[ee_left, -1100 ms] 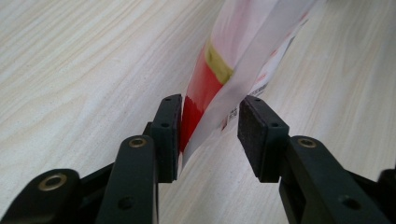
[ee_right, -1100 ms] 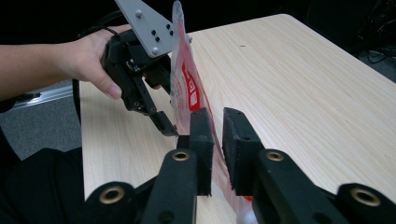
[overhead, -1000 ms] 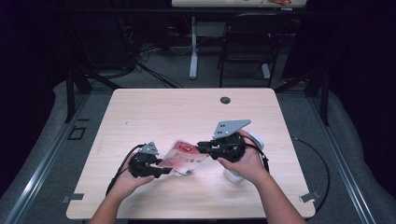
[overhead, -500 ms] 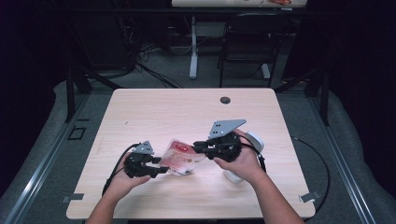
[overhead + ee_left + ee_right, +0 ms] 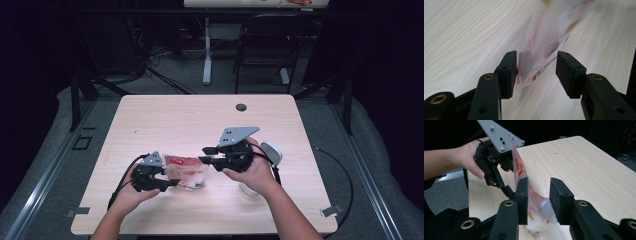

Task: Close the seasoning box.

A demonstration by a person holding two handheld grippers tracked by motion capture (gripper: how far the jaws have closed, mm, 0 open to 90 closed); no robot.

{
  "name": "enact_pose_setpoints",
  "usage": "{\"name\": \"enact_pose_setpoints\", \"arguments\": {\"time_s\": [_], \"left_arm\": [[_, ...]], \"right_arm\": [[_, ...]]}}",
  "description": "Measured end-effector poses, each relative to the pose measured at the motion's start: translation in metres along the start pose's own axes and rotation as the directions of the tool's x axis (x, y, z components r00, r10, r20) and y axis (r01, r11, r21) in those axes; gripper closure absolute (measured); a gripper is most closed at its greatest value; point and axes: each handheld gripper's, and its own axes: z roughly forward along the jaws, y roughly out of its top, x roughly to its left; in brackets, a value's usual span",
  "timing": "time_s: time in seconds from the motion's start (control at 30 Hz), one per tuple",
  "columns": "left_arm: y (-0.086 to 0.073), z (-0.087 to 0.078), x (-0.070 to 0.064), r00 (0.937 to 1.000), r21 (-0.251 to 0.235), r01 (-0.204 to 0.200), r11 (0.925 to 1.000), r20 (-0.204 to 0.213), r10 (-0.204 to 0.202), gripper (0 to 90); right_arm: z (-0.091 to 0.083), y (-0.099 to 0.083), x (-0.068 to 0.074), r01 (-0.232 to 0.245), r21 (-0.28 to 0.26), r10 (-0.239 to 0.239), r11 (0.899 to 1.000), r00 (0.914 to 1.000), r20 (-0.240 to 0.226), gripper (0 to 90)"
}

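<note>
A clear plastic pouch (image 5: pixel 187 171) with red print stands on edge on the wooden table (image 5: pixel 200 120), between my two grippers. In the right gripper view, my right gripper (image 5: pixel 539 200) has its pads pressed on the lower part of the pouch (image 5: pixel 534 210), beside a whitish cap. It reaches in from the right in the high view (image 5: pixel 205 155). My left gripper (image 5: pixel 536 72) is open around a printed corner of the pouch (image 5: pixel 541 67), which touches only the left pad. The high view shows the left gripper (image 5: pixel 170 181) at the pouch's left end.
A white round object (image 5: pixel 272 152) lies by the right hand, and another white piece (image 5: pixel 247 191) shows under that wrist. A dark cable hole (image 5: pixel 241 107) sits near the table's far edge. A chair (image 5: pixel 260 50) and table legs stand beyond.
My right gripper has moved left and taken the pouch's right end between its jaws. The left hand has stayed almost in place.
</note>
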Motion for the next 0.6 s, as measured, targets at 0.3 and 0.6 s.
{"name": "enact_pose_setpoints", "arguments": {"time_s": [0.3, 0.6], "left_arm": [[-0.006, -0.005, 0.002, 0.9995, -0.027, 0.032, 0.9991, -0.005, -0.032, 50.8], [-0.013, -0.013, 0.005, 0.9981, -0.055, 0.060, 0.9967, -0.012, -0.060, 49.6]], "right_arm": [[0.001, 0.005, 0.003, -0.004, -0.020, 0.004, 1.000, 0.9999, -0.012, 65.9], [-0.004, 0.014, 0.008, 0.010, -0.047, -0.011, 0.999, 0.9999, -0.012, 62.9]]}}
